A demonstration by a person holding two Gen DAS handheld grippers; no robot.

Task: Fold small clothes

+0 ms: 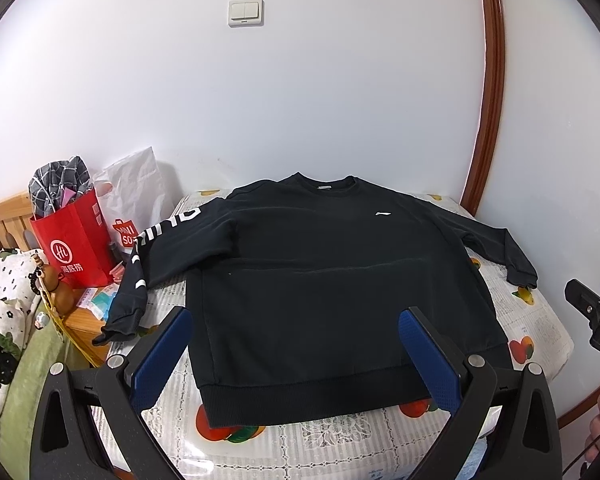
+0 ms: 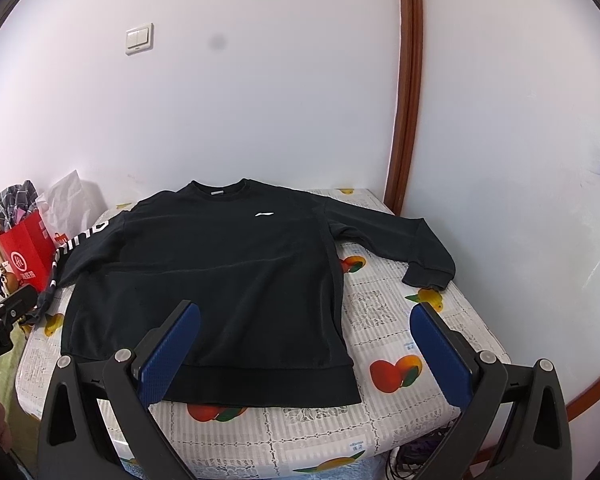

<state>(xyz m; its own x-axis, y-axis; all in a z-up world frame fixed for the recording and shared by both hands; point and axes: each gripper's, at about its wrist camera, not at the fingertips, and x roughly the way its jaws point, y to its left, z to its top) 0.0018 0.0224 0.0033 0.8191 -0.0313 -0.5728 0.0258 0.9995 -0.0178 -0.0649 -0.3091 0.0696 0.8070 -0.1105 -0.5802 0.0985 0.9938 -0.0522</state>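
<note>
Black sweatshirt laid flat, both claws poised wide and empty above its hem.

The black sweatshirt point(image 1: 320, 280) lies front-up across the middle of the frame on a fruit-patterned worktop point(image 1: 340, 448), neckline toward the white wall at the top, both sleeves spread out to the sides, which looks like the tidy starting pose for a fold. The left claw point(image 1: 296, 356) hangs at the bottom of its view with blue pads point(image 1: 162, 354) far apart and nothing between them, framing the hem. The right claw point(image 2: 306, 350) sits likewise wide and empty, low in its view, nearer the garment's right edge. I'd guess no fold is begun yet; each sleeve is the likely first grab. A red paper bag point(image 1: 76, 248) stands at left, well clear of the cloth.
</note>
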